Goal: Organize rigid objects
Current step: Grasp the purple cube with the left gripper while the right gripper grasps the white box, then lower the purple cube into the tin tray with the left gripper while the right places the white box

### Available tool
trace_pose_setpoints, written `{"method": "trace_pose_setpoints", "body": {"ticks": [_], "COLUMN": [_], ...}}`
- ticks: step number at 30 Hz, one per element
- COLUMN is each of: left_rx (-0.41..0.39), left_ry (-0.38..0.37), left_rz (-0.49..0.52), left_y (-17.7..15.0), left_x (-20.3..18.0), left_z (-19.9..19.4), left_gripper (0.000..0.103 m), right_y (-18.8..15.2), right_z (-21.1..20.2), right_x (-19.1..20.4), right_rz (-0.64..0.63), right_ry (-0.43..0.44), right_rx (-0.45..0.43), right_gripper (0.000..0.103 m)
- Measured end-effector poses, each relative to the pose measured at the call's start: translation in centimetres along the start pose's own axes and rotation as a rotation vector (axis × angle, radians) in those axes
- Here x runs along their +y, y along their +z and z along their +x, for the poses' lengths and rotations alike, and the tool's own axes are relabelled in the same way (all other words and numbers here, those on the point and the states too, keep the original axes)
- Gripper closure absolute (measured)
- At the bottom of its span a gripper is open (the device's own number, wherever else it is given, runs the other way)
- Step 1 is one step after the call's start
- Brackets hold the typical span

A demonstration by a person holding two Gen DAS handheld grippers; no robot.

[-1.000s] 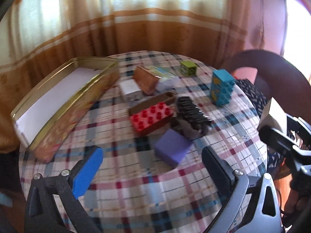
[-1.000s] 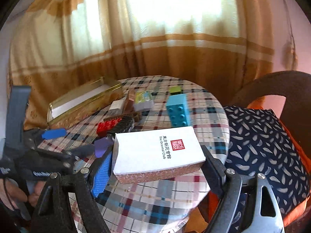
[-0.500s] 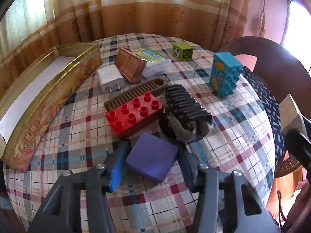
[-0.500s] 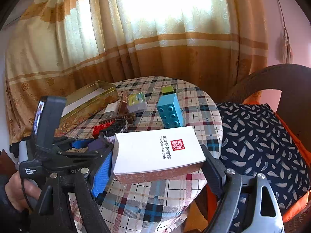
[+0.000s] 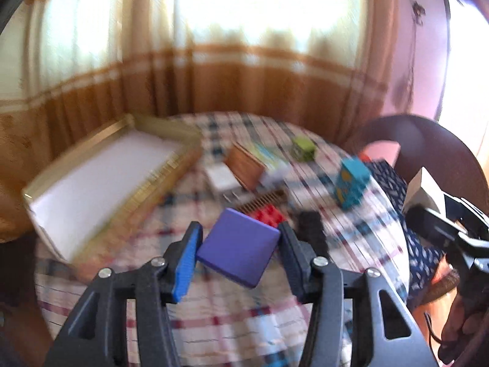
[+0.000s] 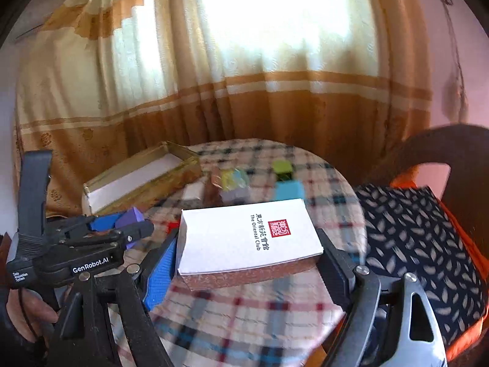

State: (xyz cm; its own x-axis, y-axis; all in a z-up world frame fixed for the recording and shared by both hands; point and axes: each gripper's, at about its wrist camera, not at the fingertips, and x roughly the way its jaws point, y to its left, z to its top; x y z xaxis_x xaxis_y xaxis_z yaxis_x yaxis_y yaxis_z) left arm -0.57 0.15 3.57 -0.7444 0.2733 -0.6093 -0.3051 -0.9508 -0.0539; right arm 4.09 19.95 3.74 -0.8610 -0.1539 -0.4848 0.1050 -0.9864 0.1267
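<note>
Left gripper grasps the purple block, tilted corner-down above the bench; right gripper grips the white box, long axis left-right.

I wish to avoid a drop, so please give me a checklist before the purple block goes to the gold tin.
1. Left gripper shut on purple block: ok.
2. Block off the table: ok, it is lifted.
3. Block level between the fingers: not ok, it sits tilted.
4. Gold tin open with free white floor: ok.
5. Right gripper shut on white box: ok.
6. Exact height above tin rim: cannot tell, picture is blurred.
</note>
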Motion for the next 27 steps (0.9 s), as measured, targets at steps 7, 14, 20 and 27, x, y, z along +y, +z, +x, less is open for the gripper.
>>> {"method": "trace_pose_setpoints", "body": {"ticks": [7, 14, 20, 27], "left_rx": [-0.089, -0.072, -0.083, -0.056], "left_ry": [0.145, 0.29, 0.394, 0.457], "left_rz": [-0.073, -0.194, -0.227, -0.263], "left_y": [1.4, 1.8, 2.8, 2.7], "left_x": [5.2, 10.7, 13.0, 14.7], "left_z": [-1.7, 0.1, 1.6, 3.9], "left_gripper": [0.053, 0.053, 0.053, 0.053], "right_y": [2.9, 5.9, 8.6, 8.6], "right_z": [2.7, 8.3, 13.4, 18.2], "right_x": [5.6, 10.5, 13.0, 15.3], "right_rz": [-0.079, -0.116, -0.094, -0.096], "right_ry": [0.09, 0.124, 0.149, 0.156], "right_rx": [-0.039, -0.063, -0.045, 0.019], "right_gripper": [0.019, 0.019, 0.019, 0.018]}}
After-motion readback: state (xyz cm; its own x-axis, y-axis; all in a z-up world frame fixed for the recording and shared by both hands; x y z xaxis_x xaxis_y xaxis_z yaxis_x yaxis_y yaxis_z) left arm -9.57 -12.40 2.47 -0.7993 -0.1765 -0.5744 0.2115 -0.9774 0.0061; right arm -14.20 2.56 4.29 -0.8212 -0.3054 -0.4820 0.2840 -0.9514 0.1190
